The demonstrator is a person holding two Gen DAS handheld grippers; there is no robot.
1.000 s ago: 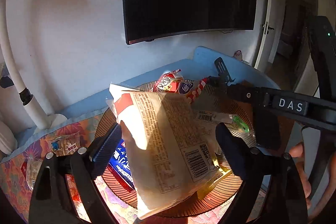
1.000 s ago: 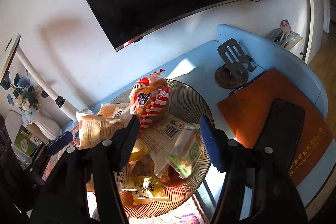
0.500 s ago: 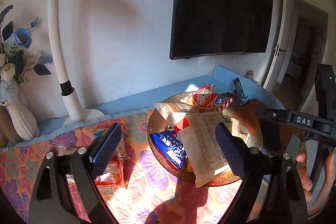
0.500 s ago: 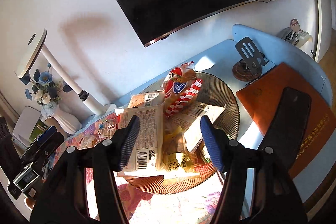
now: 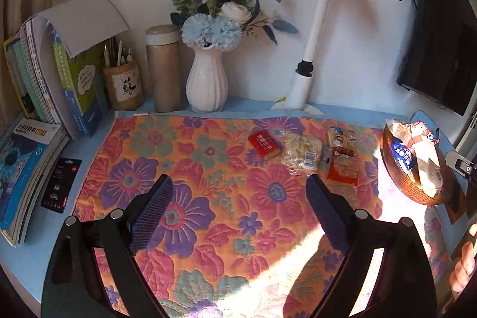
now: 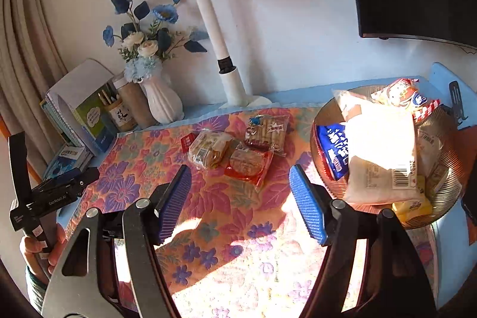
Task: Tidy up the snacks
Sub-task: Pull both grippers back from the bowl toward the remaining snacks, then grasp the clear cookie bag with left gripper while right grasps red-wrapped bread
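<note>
- A ribbed brown bowl at the right end of the cloth is heaped with packets: a big white bag on top, a blue bag under its left edge, a red-and-white bag behind.
- Four snacks lie on the cloth left of the bowl: a red box, a clear cracker pack, a red-edged pack and a biscuit pack, touching or overlapping.
- Left gripper: jaws wide apart, empty, over bare cloth.
- Right gripper: jaws opening, nothing between them, beside the bowl's rim.
- The quilted floral cloth's near half is free; vase, lamp and books line the back.
</note>
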